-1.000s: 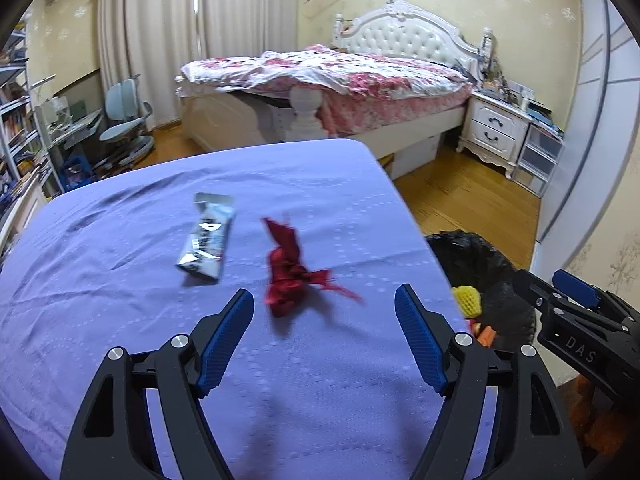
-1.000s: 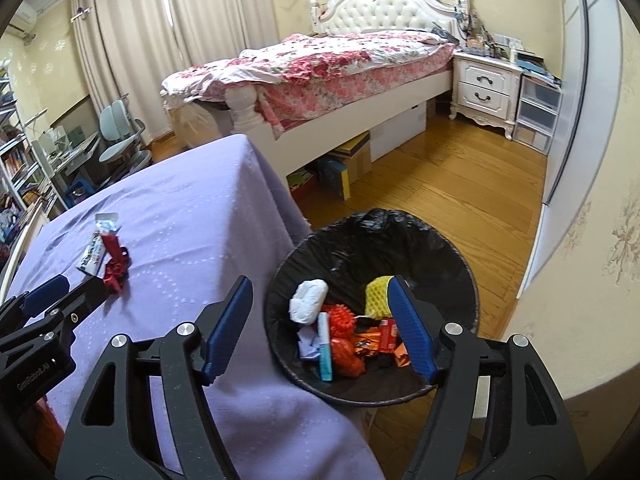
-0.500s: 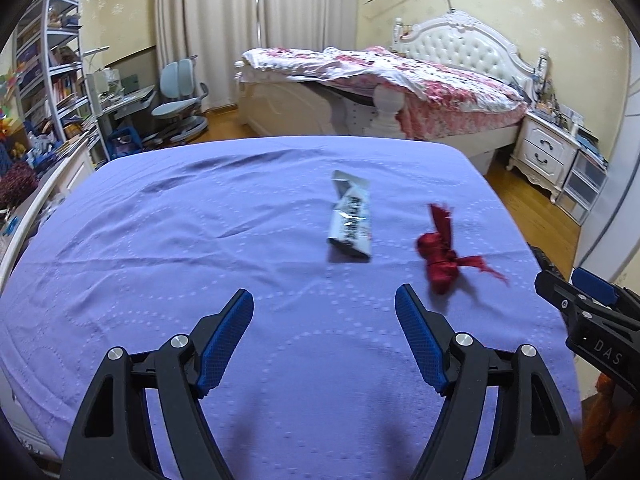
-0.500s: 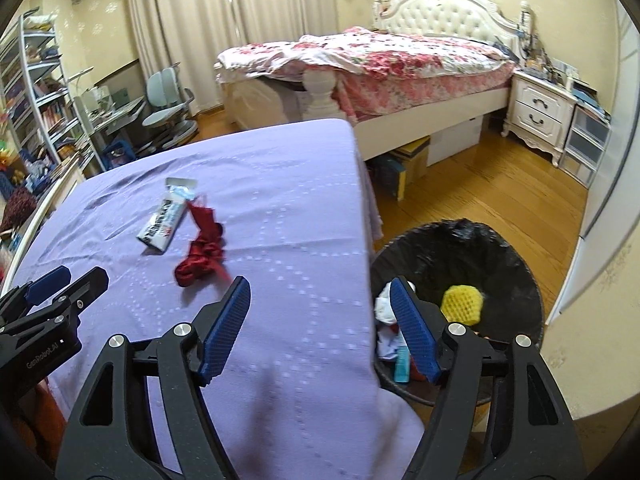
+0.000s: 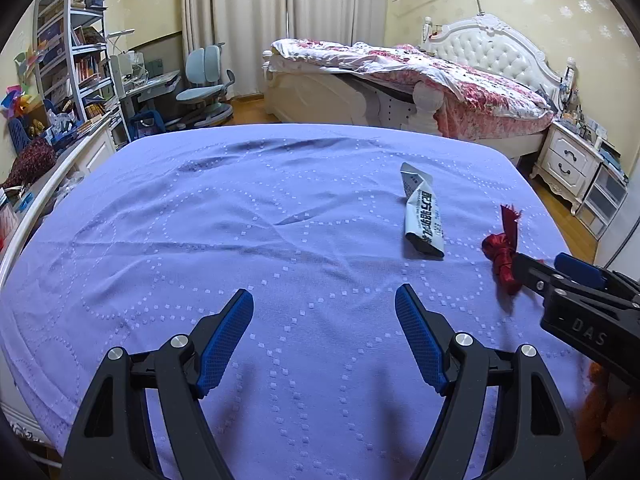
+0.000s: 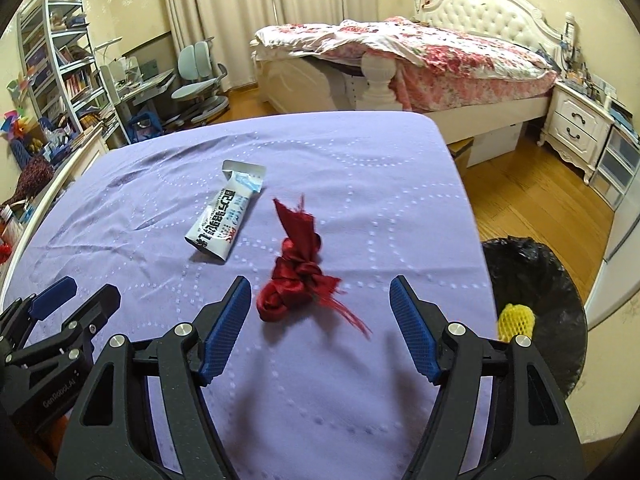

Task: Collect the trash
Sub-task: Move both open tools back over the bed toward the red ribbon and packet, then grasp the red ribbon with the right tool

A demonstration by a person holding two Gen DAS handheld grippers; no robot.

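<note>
Right wrist view: right gripper (image 6: 320, 320) points down over the purple cloth (image 6: 360, 200), jaws apart w/ nothing pressed between them. They have just been closing a little — the pads (image 6: 226, 328) don't touch anything. Red ribbon knot (image 6: 296, 276) lies on the cloth just ahead of the tips, nearer the left pad, at abt 11 o'clock from the gap's middle; frayed tail runs toward 5 o'clock. White wrapper (image 6: 226, 218) lies flat at abt 10 o'clock from the ribbon, near it but apart, torn end pointing away. Black-lined trash bin (image 6: 536, 304) sits off the cloth's edge at 3 o'clock, a yellow foam net (image 6: 516, 320) inside; what else is in it is hidden behind the gripper arm. Left gripper (image 6: 76, 296) pokes in at 9 o'clock.

Left wrist view: left gripper (image 5: 324, 332) has jaws wide, bare cloth (image 5: 200, 240) between — nothing held. Wrapper (image 5: 424, 216) at 1 o'clock, ribbon (image 5: 502, 252) at 2 o'clock, partly behind the right gripper's tip (image 5: 560, 276); whether that tip touches the ribbon is prob. not readable from here. Pink-quilted bed (image 5: 420, 68) at 12 o'clock.
</note>
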